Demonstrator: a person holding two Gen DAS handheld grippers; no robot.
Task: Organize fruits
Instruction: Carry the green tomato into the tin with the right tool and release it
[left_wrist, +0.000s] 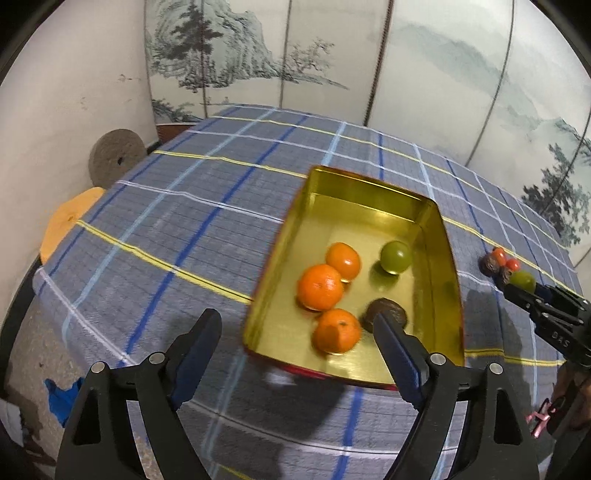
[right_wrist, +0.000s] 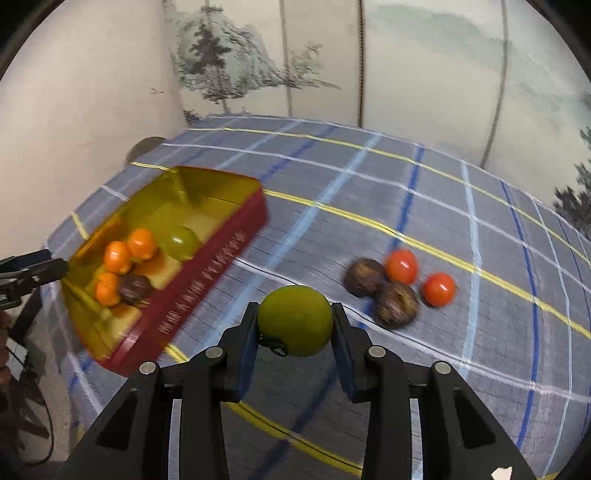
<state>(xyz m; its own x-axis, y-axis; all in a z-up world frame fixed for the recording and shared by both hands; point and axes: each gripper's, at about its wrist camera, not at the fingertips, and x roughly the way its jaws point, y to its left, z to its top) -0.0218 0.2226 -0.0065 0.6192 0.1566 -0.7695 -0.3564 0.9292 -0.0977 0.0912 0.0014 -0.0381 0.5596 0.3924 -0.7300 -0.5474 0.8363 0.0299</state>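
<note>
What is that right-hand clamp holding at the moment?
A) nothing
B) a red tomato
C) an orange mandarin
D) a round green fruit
D: in the right wrist view the right gripper has both pads pressed against a round green fruit, while the mandarins lie in the gold tin and the red tomatoes rest on the cloth.
</note>
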